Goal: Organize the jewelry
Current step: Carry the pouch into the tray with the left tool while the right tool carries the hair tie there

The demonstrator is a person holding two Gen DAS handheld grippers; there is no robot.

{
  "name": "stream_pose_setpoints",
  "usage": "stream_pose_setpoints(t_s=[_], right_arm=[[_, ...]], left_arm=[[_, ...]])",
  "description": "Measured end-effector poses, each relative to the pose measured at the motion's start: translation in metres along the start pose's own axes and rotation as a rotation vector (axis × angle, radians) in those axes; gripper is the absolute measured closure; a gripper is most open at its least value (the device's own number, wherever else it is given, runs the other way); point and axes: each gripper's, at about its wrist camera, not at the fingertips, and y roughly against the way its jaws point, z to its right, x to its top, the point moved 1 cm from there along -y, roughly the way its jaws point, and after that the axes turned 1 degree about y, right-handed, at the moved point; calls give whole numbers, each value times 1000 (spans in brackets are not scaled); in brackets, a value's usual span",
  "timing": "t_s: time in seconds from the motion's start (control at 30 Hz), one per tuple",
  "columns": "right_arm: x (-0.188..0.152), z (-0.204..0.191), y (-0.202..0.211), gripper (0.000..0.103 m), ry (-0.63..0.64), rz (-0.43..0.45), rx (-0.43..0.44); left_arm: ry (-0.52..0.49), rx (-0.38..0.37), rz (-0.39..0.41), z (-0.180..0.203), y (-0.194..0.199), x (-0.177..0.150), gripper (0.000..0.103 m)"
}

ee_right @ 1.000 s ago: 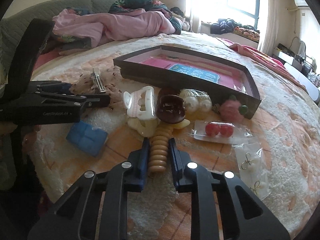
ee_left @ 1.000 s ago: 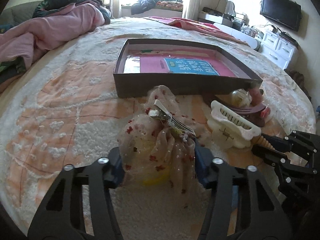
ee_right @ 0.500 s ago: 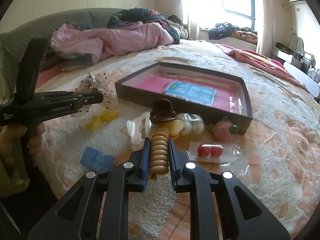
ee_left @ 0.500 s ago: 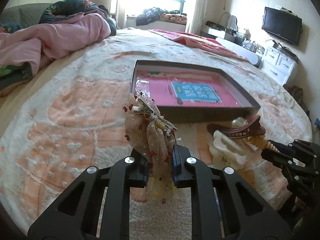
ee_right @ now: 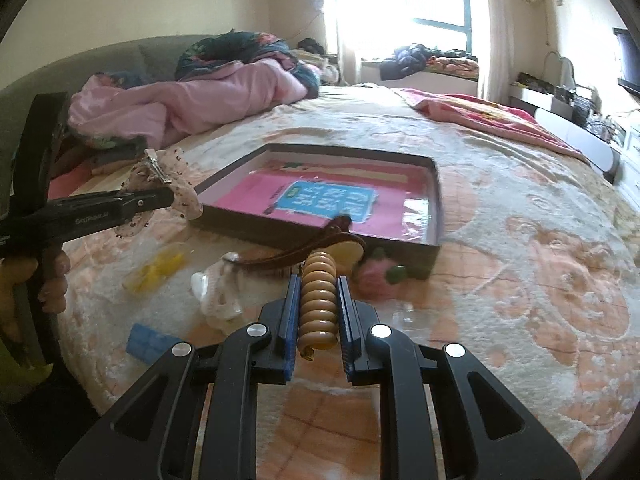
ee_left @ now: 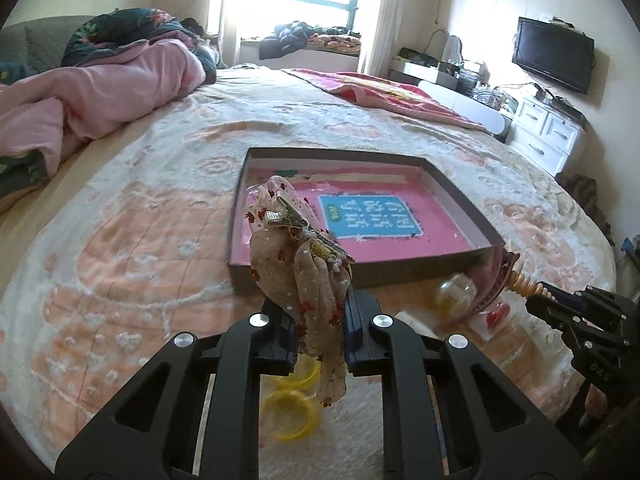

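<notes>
Since a second ago, both items lifted off the bed (ee_left: 120, 240) and carried toward the tray (ee_left: 472, 216).

- Left gripper (ee_left: 320, 320): jaws pinching sheer dotted fabric bow (ee_left: 296, 264) with metal clip, held before the tray's near wall. Risk: limp gauze may slip or snag.
- Right gripper (ee_right: 319, 312): jaws pinching ribbed tan handle of brown hair claw (ee_right: 316, 248), just short of the tray. Risk: smooth ridges may twist.
- Yellow rings (ee_left: 290, 404) and white claw clip (ee_right: 216, 292) lie on fleecy bedspread.
</notes>
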Motion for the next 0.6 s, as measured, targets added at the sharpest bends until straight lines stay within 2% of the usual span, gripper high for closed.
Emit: stream_pose_setpoints(t_s=[0.1, 0.33, 0.43, 0.6], right_arm=[[0, 8, -3, 86, -4, -63, 1], [-10, 22, 1, 86, -44, -140, 20], [-15, 25, 2, 86, -53, -182, 90], [-20, 23, 10, 86, -65, -190, 177]], left_arm=[[-11, -12, 0, 8, -5, 6, 93], [-31, -38, -6, 25, -15, 17, 93], [-40, -46, -7, 31, -19, 21, 93], [-47, -54, -10, 40, -24, 27, 93]])
